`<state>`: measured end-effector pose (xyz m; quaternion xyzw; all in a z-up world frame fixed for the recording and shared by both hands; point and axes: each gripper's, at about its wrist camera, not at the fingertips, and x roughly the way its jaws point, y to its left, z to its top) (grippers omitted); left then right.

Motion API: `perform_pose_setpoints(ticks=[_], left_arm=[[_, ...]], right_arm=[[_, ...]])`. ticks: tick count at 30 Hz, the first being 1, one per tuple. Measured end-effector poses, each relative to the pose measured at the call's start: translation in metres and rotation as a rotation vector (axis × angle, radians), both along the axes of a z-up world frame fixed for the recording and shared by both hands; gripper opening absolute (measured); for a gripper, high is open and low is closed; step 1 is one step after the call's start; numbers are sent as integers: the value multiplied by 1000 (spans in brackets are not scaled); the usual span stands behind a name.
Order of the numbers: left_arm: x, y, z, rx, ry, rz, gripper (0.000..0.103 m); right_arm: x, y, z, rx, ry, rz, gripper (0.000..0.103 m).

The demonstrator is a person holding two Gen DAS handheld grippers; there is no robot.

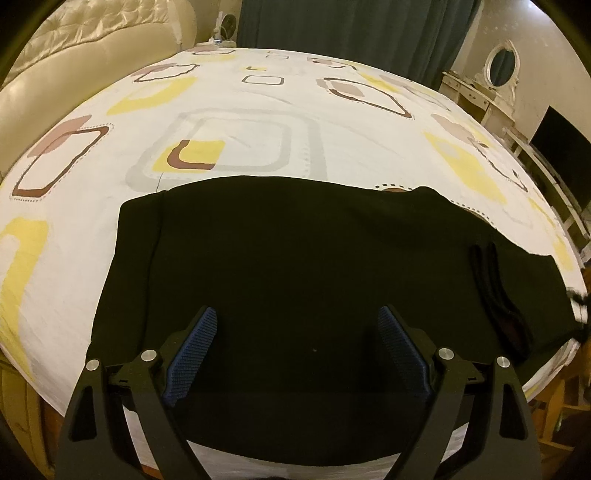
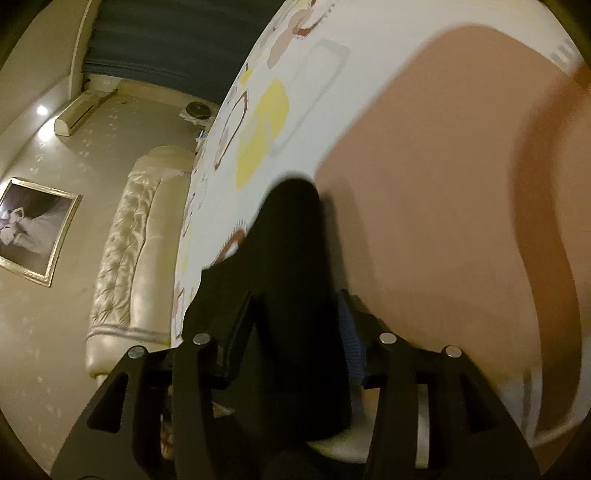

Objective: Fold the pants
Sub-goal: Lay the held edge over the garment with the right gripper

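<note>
Black pants lie flat on the near part of the bed's patterned sheet, with a dark looped cord on their right side. My left gripper hovers over the near edge of the pants, its blue pads wide apart with nothing gripped. In the blurred right wrist view a ridge of the black pants runs up between the fingers of my right gripper. The jaws stand about half apart, and the cloth fills the gap without being visibly pinched. The sheet looks steeply tilted in this view.
A cream tufted headboard stands at the far left, with dark curtains behind the bed. At the right are a white dressing table with an oval mirror and a dark screen. A framed picture hangs on the wall.
</note>
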<state>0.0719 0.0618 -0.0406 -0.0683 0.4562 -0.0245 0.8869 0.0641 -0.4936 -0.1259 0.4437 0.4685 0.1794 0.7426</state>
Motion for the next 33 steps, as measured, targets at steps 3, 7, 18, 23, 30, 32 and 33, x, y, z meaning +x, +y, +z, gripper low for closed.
perform_pose_setpoints(ticks=[3, 7, 18, 23, 30, 32, 33], left_arm=[[-1, 0, 2, 3, -4, -1, 88], [-2, -2, 3, 11, -8, -3, 88], [1, 5, 9, -1, -24, 14, 88], [0, 8, 10, 6, -25, 17, 88], [0, 21, 12, 5, -32, 42, 88], [2, 26, 10, -5, -26, 57, 88], [2, 28, 10, -7, -24, 62, 88]], right_arm=[[-24, 0, -2, -9, 7, 34, 40], [-32, 4, -6, -99, 15, 27, 22], [-48, 7, 67, -252, -107, -203, 31], [-27, 91, 70, -102, -146, -7, 31], [1, 201, 27, 8, -71, 208, 31], [4, 224, 19, 23, -56, 246, 31], [4, 230, 17, 23, -52, 261, 31]])
